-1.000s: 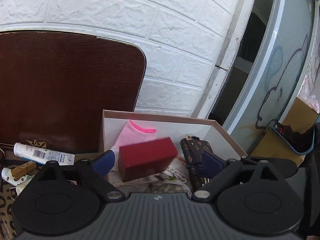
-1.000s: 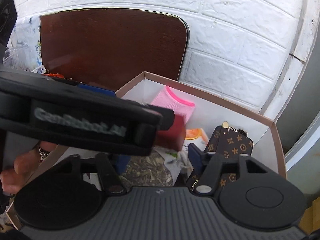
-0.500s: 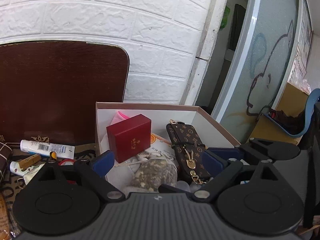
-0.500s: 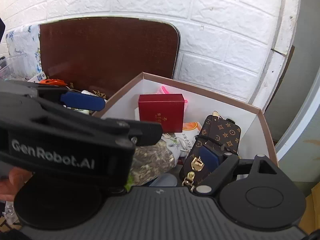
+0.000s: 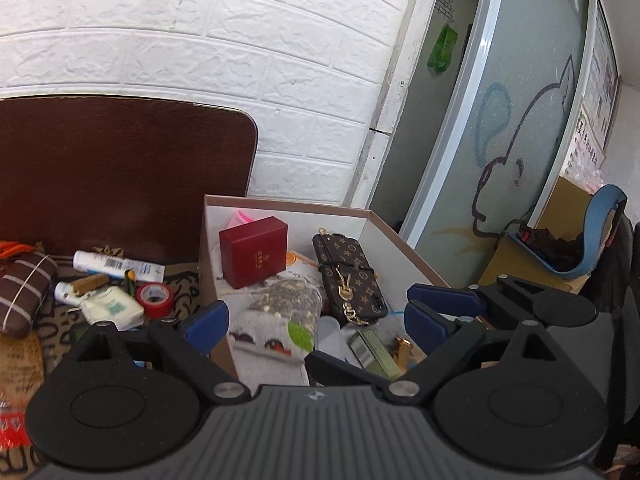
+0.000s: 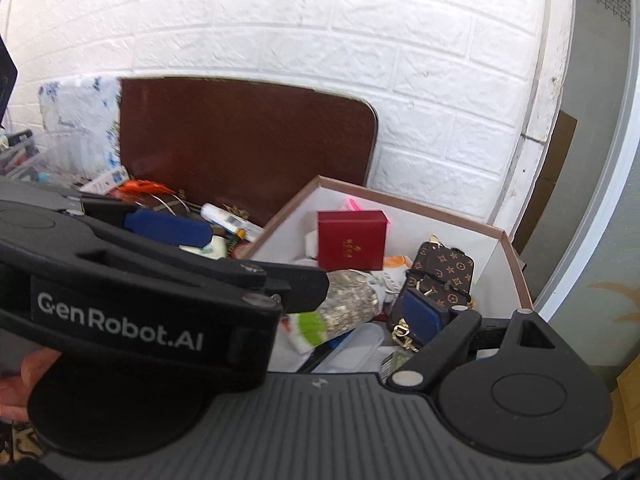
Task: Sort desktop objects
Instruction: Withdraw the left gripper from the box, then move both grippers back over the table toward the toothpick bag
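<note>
Your left gripper (image 5: 316, 318) no longer pinches the red box (image 5: 254, 251); its blue pads stand spread and empty, pulled back from the carton (image 5: 280, 205). That one hard, square box now rests inside at 11 o'clock, against something pink. One monogrammed leatherette pouch (image 5: 350, 276) lies at its 3 o'clock. Your right gripper (image 6: 320, 312) is half-hidden; I cannot tell its state.

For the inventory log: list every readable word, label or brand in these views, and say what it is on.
"GenRobot.AI": white print on the left claw body, seen from the right wrist view.
Gold print on the red box: too small to read.
Barcode label on the white tube: unreadable.
Monogram pattern on the brown case: letters not legible.
</note>
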Tool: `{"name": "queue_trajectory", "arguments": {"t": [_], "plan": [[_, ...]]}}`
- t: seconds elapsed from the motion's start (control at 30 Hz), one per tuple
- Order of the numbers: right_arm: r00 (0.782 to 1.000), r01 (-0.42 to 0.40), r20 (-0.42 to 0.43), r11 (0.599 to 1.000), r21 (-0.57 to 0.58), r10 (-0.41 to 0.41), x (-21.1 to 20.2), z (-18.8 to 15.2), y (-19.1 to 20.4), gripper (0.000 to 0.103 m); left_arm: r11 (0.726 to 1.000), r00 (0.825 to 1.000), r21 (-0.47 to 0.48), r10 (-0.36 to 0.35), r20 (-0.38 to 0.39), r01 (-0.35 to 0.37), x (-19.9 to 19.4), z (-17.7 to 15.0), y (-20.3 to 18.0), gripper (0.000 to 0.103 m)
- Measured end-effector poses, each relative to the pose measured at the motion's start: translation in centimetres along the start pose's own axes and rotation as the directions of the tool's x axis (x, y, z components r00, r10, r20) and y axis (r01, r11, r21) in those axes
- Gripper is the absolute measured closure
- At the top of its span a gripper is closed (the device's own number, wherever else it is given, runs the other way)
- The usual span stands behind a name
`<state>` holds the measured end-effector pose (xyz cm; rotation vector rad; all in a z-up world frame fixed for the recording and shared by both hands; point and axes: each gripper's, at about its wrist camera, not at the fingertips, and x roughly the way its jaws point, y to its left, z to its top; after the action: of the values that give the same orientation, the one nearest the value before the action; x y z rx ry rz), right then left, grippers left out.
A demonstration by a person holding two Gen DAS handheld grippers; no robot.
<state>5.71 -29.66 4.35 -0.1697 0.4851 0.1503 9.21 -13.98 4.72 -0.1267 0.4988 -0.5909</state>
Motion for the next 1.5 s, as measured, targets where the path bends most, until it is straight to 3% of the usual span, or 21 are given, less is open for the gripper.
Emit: {"name": "queue_trajectory", "arguments": {"t": [0.3,0.5,0.77,1.07,1.5], "plan": [[0.995,-0.049,0.079,0.997,-0.054,0.053,-4.2,-3.5,5.2,0.015,0.991,1.000,-0.130,-0.009,-0.013,0.007,-5.5,-5.3,1.6,0.006],[0.988,-0.117,0.088,0.988,-0.096,0.126,-5.5,-5.5,8.9,0.015,0.984,0.999,-0.175,0.033,-0.027,-0.038,-8.6,-8.4,3.0,0.006],[0.972,-0.229,0.023,0.966,-0.122,0.234,-5.1,-8.1,13.0,0.015,0.963,0.994,-0.253,0.071,-0.082,-0.089,-11.0,-12.4,5.4,0.006],[0.961,-0.277,-0.076,0.946,-0.167,0.268,-3.9,-10.6,16.2,0.015,0.949,0.975,-0.248,0.162,-0.151,-0.196,-11.6,-15.3,8.1,0.006],[0.935,-0.337,-0.172,0.929,-0.151,0.311,-1.5,-12.1,18.1,0.015,0.916,0.966,-0.311,0.221,-0.136,-0.253,-11.9,-15.5,12.1,0.007]]}}
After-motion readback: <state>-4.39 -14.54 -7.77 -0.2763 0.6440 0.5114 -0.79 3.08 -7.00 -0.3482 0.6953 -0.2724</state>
